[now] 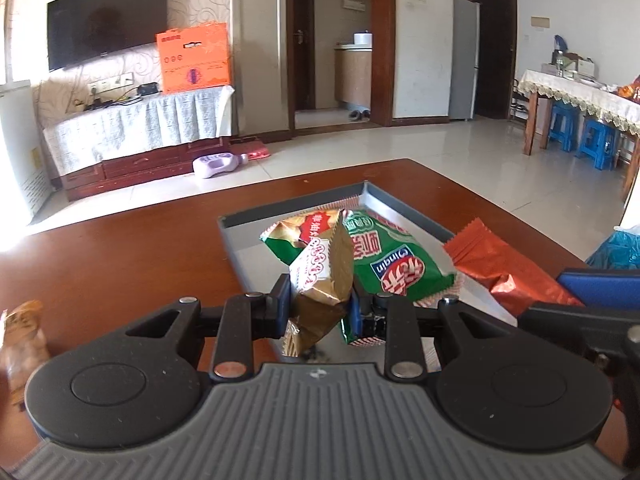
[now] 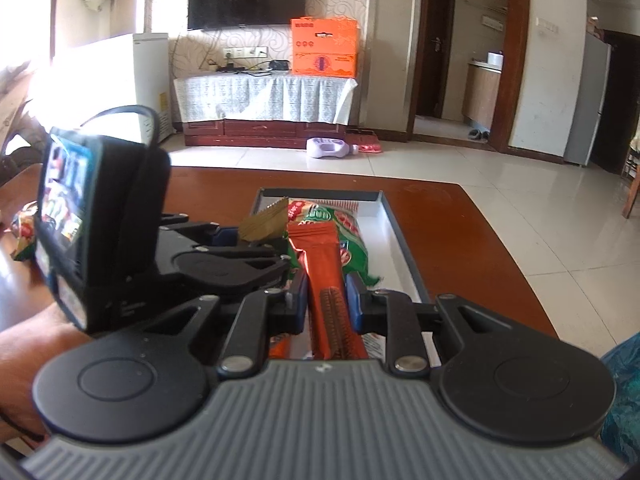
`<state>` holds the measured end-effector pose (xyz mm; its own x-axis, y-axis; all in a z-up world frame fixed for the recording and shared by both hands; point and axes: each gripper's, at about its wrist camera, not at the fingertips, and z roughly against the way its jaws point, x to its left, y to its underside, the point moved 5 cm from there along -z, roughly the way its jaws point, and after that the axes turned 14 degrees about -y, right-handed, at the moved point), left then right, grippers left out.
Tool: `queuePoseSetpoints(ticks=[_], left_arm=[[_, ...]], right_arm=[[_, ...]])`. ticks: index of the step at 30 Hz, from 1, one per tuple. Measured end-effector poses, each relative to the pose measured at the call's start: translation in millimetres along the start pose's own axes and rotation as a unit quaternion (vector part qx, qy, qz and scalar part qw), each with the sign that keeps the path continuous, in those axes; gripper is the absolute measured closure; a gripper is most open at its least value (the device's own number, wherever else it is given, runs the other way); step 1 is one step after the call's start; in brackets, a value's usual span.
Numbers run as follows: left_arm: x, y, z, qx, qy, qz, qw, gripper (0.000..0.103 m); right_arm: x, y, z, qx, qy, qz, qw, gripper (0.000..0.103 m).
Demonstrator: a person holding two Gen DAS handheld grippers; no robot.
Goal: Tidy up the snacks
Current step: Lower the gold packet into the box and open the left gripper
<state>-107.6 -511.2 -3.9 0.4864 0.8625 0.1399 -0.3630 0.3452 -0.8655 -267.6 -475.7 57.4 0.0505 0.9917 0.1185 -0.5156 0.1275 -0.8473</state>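
Observation:
My left gripper [image 1: 320, 300] is shut on a gold and white snack packet [image 1: 324, 276] and holds it over the near part of a grey tray [image 1: 400, 204]. A green snack packet [image 1: 396, 260] lies in the tray. My right gripper [image 2: 327, 300] is shut on an orange-red snack packet [image 2: 330, 280], held over the same tray [image 2: 394, 220] above the green packet [image 2: 348, 236]. The orange packet also shows in the left wrist view [image 1: 500, 268], with the right gripper's blue finger [image 1: 596, 288] beside it. The left gripper appears in the right wrist view [image 2: 236, 256] with the gold packet [image 2: 264, 220].
The tray sits on a brown wooden table [image 1: 120, 248]. Another snack packet [image 1: 20, 340] lies at the table's left edge and also shows in the right wrist view [image 2: 26, 232]. A blue bag [image 1: 616, 248] is at the right. Beyond the table's far edge is tiled floor.

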Motion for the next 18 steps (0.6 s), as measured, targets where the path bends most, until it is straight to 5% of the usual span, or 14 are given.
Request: queuePoseSetpoints(ticks=[11,18], left_arm=[[-20,-1,-49,0.033,-0.005,0.004,0.9994,0.069],[-19,-2,-43,0.019,-0.01,-0.01,0.9997,0.064]], right_arm=[[-6,4,-7,0.009,0.001,-0.005,1.0,0.079],[-6,1,-12,0.011,-0.007,-0.017,1.0,0.079]])
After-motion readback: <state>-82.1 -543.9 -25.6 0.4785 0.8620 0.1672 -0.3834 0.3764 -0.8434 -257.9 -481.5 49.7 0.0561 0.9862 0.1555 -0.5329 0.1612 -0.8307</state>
